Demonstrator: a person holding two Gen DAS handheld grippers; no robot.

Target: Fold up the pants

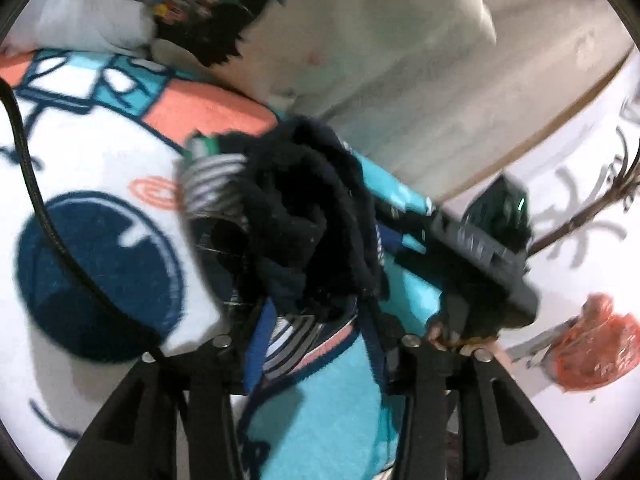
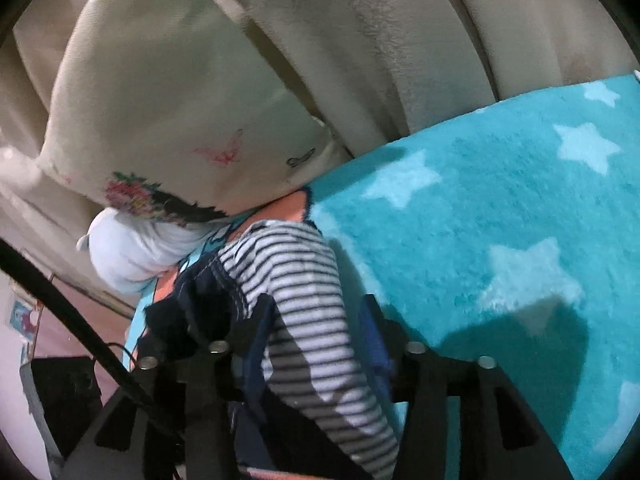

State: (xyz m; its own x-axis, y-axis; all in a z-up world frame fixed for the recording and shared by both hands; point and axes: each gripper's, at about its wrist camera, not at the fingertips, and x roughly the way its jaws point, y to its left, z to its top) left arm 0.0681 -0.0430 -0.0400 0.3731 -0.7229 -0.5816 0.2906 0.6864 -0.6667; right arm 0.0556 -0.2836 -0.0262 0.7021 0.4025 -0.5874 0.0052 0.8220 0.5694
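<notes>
A: What is seen at the far left of the left wrist view?

B: A black cable [image 1: 36, 184] is seen crossing a blanket [image 1: 100, 152] printed in white, navy and coral. A white pillow [image 1: 84, 12] is shown above it, against a beige sofa back [image 1: 400, 80].

A: And the pants?

B: The pants [image 1: 312, 216] are seen at the middle as a bunched dark heap with a striped part at its left side, lying on the blanket. The heap is framed by the left tongs [image 1: 320, 312], which are held apart; whether cloth is pressed by the pads cannot be told through the blur. The right tongs [image 1: 488, 264] are seen just right of the heap, and their state cannot be told from there. An orange bag [image 1: 592, 344] is shown well apart, at the right edge.

A: What is shown by the right wrist view?

B: A cable [image 2: 68, 312] is seen at the left, then the pillow [image 2: 132, 252] under a cream cushion [image 2: 168, 112]. The pants [image 2: 296, 304], striped white and dark with a navy part at the left, are seen running up between the fingers of the right tongs [image 2: 316, 336]. The blue pad at the right is seen standing clear of the cloth, so these tongs are taken as parted. The teal, starred part of the blanket [image 2: 500, 208] fills the right side.
</notes>
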